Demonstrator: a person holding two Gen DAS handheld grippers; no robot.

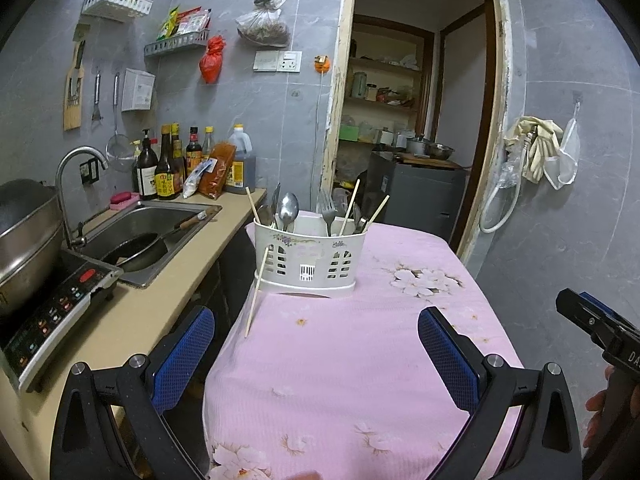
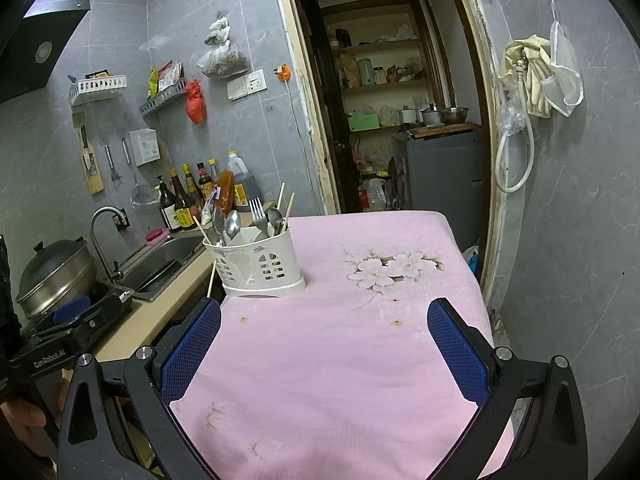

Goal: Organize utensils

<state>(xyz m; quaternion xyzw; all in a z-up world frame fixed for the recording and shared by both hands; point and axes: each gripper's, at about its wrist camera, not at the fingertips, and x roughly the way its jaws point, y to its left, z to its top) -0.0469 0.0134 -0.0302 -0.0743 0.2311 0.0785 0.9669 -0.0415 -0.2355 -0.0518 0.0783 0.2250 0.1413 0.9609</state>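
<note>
A white plastic utensil holder (image 1: 310, 258) stands at the far left of the pink floral tablecloth (image 1: 360, 360); it also shows in the right wrist view (image 2: 256, 266). It holds spoons (image 1: 289, 207), a fork (image 1: 327, 210) and chopsticks (image 1: 352, 204). One chopstick (image 1: 256, 294) leans against the holder's left outer side, its tip on the cloth edge; it also shows in the right wrist view (image 2: 211, 278). My left gripper (image 1: 316, 354) is open and empty, well short of the holder. My right gripper (image 2: 324, 354) is open and empty over the cloth.
A counter on the left carries an induction hob (image 1: 52, 316), a steel pot (image 1: 24, 236), a sink (image 1: 144, 236) with a frying pan and sauce bottles (image 1: 168, 172). An open doorway (image 1: 416, 120) lies behind the table. The right gripper's body (image 1: 600, 332) shows at the right edge.
</note>
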